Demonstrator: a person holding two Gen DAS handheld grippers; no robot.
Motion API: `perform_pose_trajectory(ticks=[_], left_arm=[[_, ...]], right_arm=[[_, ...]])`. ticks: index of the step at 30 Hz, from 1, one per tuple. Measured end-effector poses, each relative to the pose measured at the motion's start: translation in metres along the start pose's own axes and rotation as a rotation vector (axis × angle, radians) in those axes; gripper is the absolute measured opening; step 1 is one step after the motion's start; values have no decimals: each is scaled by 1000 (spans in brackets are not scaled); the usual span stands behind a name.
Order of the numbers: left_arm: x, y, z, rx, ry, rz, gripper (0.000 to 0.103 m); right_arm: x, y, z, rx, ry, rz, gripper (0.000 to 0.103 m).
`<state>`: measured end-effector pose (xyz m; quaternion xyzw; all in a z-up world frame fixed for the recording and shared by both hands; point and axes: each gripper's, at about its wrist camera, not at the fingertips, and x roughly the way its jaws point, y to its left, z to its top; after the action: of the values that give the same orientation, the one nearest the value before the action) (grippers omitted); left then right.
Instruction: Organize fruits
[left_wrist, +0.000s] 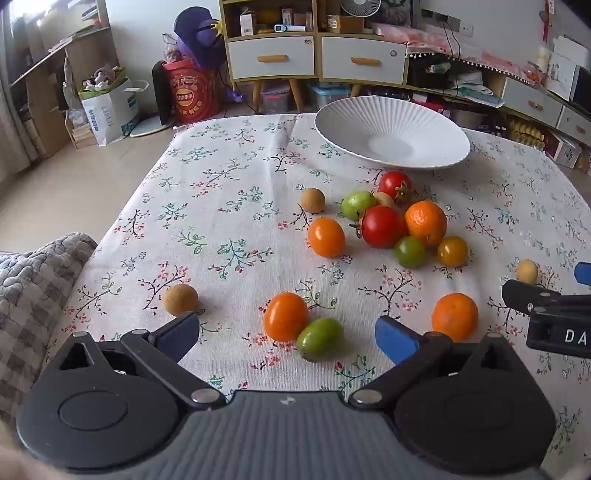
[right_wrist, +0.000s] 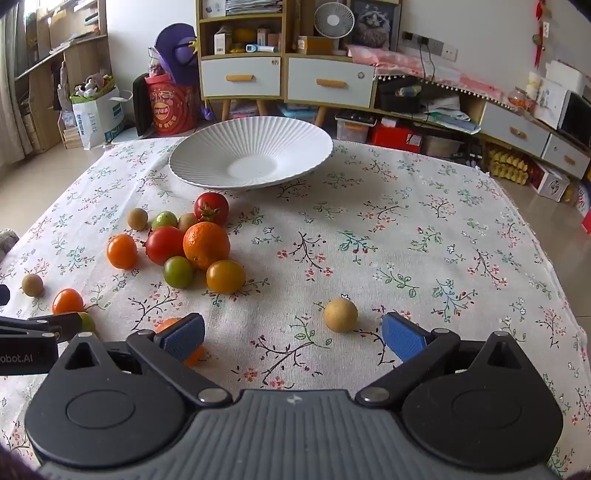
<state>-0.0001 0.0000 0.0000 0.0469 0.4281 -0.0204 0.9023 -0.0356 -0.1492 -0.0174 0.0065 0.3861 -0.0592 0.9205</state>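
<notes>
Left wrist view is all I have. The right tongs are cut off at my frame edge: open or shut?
Observer: Open. The right tongs are spread wide, with nothing between the pads.
Operator: What is nearest them?
Observer: A tan round fruit lies on the cloth just ahead of the gap, closer to the right finger and not touched.
Operator: Is anything under the left finger?
Observer: An orange fruit is partly hidden behind that finger's blue pad. I cannot tell whether they touch.
</notes>
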Motion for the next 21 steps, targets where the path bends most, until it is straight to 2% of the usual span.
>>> perform_pose_trajectory(ticks=[21], left_arm=[[1, -2, -1, -2, 8, 3, 97]], right_arm=[[1, 0, -1, -6, -6, -3, 102]])
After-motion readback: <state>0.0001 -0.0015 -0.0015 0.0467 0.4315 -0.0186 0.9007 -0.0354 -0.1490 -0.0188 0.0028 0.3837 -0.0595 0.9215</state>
